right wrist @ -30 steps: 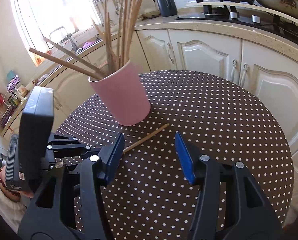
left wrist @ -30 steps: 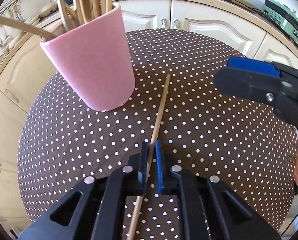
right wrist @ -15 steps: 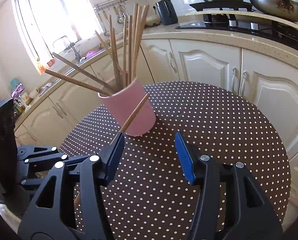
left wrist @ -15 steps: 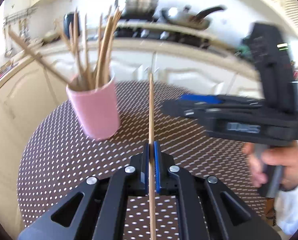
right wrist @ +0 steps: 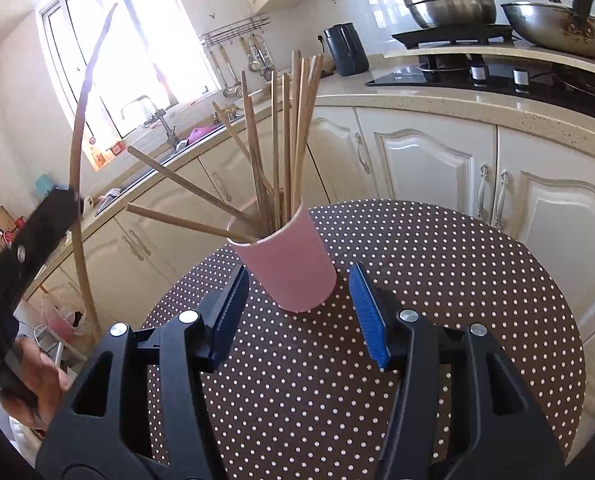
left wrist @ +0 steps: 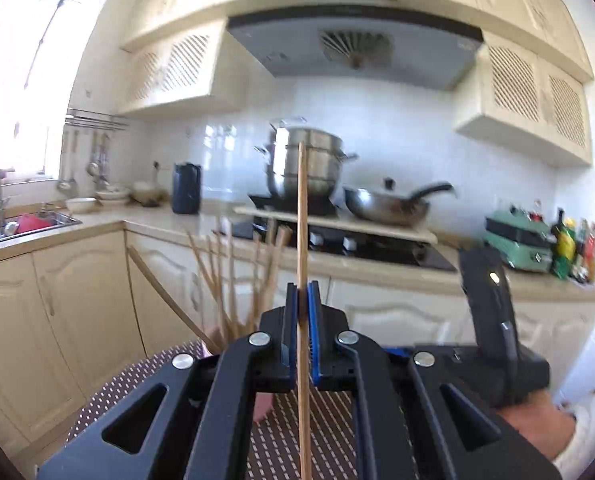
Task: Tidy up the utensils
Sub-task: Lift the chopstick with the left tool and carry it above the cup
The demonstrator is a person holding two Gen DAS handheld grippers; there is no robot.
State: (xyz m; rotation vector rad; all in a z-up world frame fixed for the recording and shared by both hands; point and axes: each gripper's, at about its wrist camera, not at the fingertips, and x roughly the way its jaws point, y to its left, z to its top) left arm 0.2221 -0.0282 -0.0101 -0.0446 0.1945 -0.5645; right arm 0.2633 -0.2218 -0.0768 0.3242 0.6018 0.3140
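Observation:
My left gripper point(left wrist: 302, 300) is shut on a single wooden chopstick point(left wrist: 302, 220), which stands upright in the air. In the right wrist view that left gripper point(right wrist: 63, 204) is high at the far left with the chopstick point(right wrist: 79, 128) rising from it. A pink cup point(right wrist: 287, 260) holding several chopsticks point(right wrist: 293, 132) stands on the round polka-dot table point(right wrist: 457, 280). My right gripper point(right wrist: 297, 308) hovers open just in front of the cup, with nothing between its fingers. In the left wrist view the cup is mostly hidden behind the gripper, and only its chopsticks point(left wrist: 233, 280) show.
Cream cabinets point(right wrist: 429, 168) and a counter curve round the far side of the table. A steel pot point(left wrist: 305, 168) and a wok point(left wrist: 385, 204) sit on the stove, and a sink point(left wrist: 29, 224) is at the left. A person's hand point(right wrist: 37, 384) holds the left tool.
The left gripper has lifted the chopstick off the table and swung it from lying flat to upright, well above the cup. The right gripper has risen slightly and stayed open.

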